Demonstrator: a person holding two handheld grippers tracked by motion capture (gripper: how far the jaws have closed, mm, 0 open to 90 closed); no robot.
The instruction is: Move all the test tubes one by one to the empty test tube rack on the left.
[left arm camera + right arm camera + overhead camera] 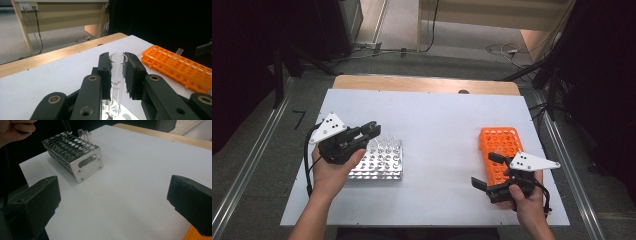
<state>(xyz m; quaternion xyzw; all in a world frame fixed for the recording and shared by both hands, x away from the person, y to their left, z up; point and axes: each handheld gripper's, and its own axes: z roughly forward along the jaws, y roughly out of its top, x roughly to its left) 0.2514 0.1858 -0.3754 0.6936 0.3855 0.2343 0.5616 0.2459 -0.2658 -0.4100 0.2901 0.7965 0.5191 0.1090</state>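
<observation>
Clear glass is what my left gripper has between its fingers: a round-mouthed transparent test tube, upright and clamped just below the rim, its bottom end close over the perforated silver metal rack on the left of the white table. Whether the tube's tip is clear of the rack's holes I cannot tell. To do this step well, I judge I should keep the tube vertical, move it straight along its own axis so the glass does not scrape a hole's edge, and hold the squeeze steady rather than tighter. My right gripper sits over the near end of the orange plastic tube rack, fingers wide apart and holding nothing. In the right gripper view the metal rack carries three more clear tubes standing in a row at one corner; most holes look vacant. The orange rack holds one short clear tube, tilted slightly.
</observation>
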